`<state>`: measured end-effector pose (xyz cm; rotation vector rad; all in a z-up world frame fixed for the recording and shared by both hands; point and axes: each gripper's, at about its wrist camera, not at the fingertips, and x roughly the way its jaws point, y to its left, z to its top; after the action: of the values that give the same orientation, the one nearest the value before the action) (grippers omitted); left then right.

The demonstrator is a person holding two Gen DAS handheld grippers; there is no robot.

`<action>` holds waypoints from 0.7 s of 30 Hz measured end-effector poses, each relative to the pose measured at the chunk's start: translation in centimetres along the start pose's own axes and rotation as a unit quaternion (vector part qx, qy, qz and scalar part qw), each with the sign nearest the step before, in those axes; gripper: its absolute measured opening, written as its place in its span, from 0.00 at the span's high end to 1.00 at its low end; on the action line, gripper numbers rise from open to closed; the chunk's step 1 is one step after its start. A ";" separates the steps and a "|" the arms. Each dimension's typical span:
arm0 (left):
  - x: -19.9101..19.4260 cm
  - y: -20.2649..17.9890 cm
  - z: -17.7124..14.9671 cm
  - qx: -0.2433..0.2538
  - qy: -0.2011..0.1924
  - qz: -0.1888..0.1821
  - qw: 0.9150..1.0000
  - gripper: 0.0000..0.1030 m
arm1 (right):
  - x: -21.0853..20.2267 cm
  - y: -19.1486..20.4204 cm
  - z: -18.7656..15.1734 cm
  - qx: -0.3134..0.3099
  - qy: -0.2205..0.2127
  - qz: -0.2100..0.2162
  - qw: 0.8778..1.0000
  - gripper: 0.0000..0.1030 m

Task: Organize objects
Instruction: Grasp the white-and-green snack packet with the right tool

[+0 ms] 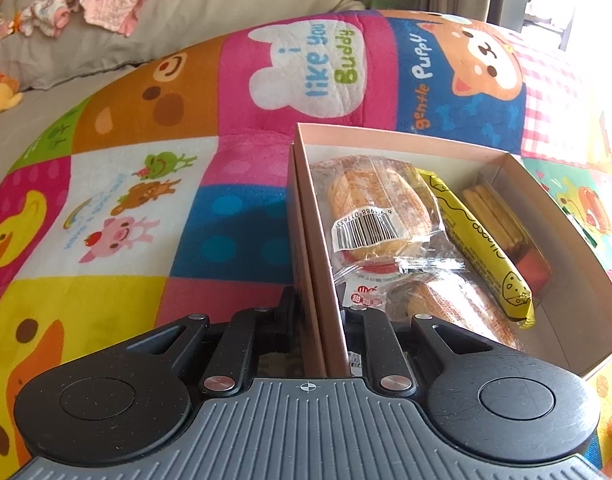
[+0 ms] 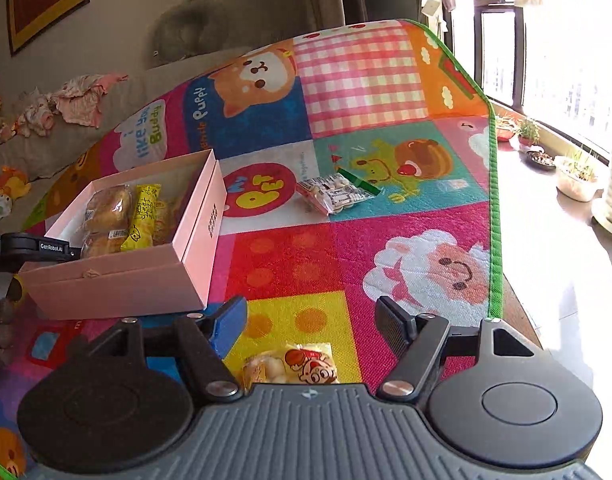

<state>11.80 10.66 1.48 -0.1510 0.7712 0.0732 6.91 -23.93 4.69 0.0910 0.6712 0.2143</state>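
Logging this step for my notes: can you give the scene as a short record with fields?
surface: patchwork mat
box: pink, open, on the mat
in box: wrapped buns, yellow packet
loose on mat: snack bag, far packet
left gripper: shut on the box wall
right gripper: open, empty, snack bag just below it

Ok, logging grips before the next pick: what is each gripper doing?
Left gripper: shut on the pink box wall.
Right gripper: open, holding nothing.
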 end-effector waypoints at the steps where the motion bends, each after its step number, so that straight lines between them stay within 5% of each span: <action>1: 0.0 0.0 0.0 -0.003 0.001 0.000 1.000 0.84 | 1.2 -0.8 1.4 0.012 0.005 0.000 1.000 0.22; 4: 0.0 0.1 0.1 -0.008 0.004 -0.001 1.000 0.84 | 5.8 -3.2 5.7 0.076 0.044 0.001 0.996 0.19; 7: 0.1 0.3 0.2 -0.010 0.006 -0.004 1.000 0.84 | 12.0 -5.0 9.1 0.191 0.111 0.028 0.975 0.19; 9: 0.1 0.4 0.2 -0.012 0.007 -0.008 1.000 0.84 | 15.2 -5.1 10.2 0.232 0.120 0.004 0.965 0.19; 13: 0.1 0.5 0.2 -0.010 0.007 -0.011 1.000 0.84 | 19.2 -3.5 11.7 0.233 0.113 -0.062 0.964 0.12; 15: 0.2 0.4 0.2 -0.011 0.008 -0.010 1.000 0.84 | 20.6 -2.1 12.3 0.196 0.118 -0.081 0.970 0.17; 18: 0.2 0.5 0.2 -0.012 0.007 -0.011 1.000 0.84 | 20.9 -0.4 12.1 0.124 0.123 -0.114 0.978 0.37; 21: 0.2 0.3 0.1 -0.012 0.004 -0.008 1.000 0.84 | 18.1 -1.7 10.8 0.129 0.131 -0.072 0.980 0.51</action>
<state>11.96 10.99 1.44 -0.1792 0.7774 0.0669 27.76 -21.60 1.86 0.2659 0.9627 -0.0027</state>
